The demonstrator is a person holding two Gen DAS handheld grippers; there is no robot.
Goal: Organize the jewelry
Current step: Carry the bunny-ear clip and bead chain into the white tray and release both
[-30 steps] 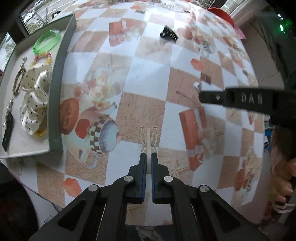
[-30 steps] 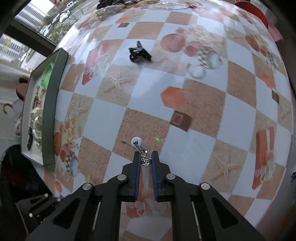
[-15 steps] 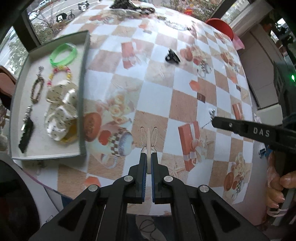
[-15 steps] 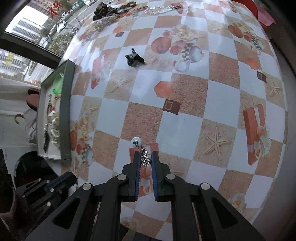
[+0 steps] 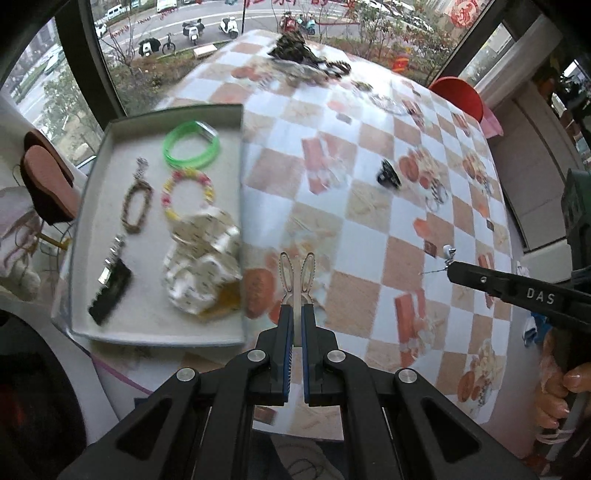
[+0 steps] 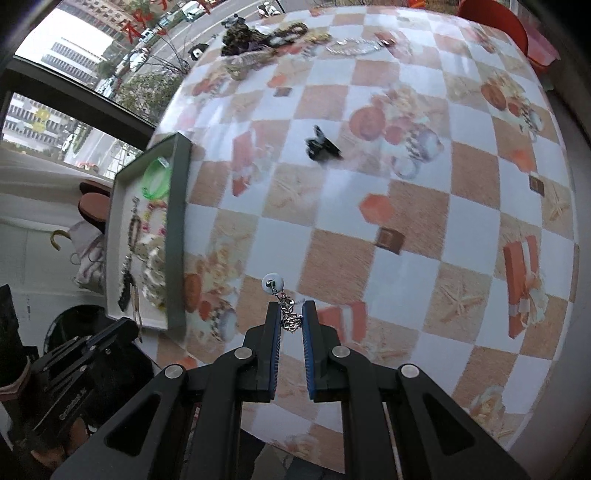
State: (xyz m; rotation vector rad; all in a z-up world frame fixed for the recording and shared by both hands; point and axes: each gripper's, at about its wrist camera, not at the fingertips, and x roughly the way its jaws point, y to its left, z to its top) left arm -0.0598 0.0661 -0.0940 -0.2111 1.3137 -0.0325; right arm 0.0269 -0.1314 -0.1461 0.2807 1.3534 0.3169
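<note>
Both tools have risen off the counter (image 5: 369, 206), the left tool (image 5: 294, 314) clenching a rabbit-eared clip (image 5: 296, 275) and the right tool (image 6: 290, 321) clenching a charm earring (image 6: 282, 301), ready for the tray (image 5: 155, 332).

Checkered table (image 5: 369, 221), tray (image 5: 236, 221), black clip (image 5: 388, 178)

Domestic dining area beside a street-facing window (image 5: 155, 40). The counter (image 5: 369, 221) wears a checked household oilcloth printed with teapots, starfish and gift boxes; a red chair (image 5: 458, 96) stands at its far edge. Beyond the window, below the counter's level, lie parked scooters (image 5: 192, 27) and a road.
</note>
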